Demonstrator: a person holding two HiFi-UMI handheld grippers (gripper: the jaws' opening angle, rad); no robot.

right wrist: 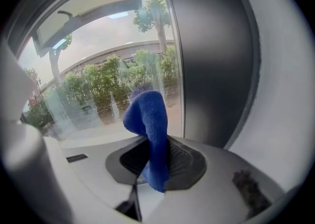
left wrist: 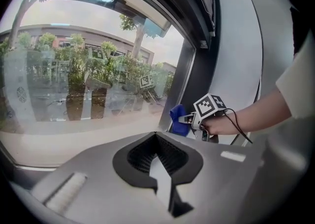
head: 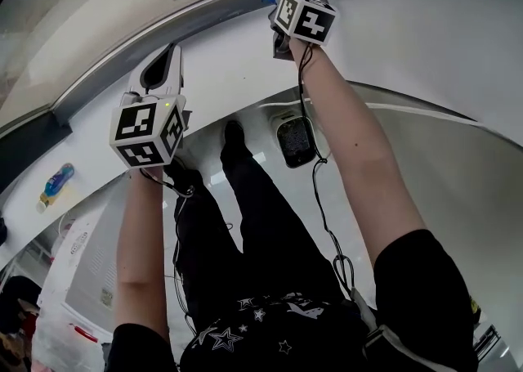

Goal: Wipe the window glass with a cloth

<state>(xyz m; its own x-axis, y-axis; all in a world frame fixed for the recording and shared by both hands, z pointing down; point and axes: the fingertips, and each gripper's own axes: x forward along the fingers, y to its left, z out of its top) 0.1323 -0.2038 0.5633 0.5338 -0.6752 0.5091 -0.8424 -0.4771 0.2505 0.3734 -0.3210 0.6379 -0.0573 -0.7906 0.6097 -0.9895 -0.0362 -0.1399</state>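
Blue cloth (right wrist: 149,129) beside dark window frame (right wrist: 211,60)

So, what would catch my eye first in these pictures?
The bright blue cloth, pinched in the right gripper and held up by the window glass, close to its dark frame. Next comes the left gripper, jaws together and empty, raised at the person's left. Green trees show outside through the glass.

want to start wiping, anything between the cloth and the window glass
Nothing visible does. The blue cloth, held in the right hand-held gripper, faces the window glass beside the dark frame; the left hand-held gripper is off to one side.
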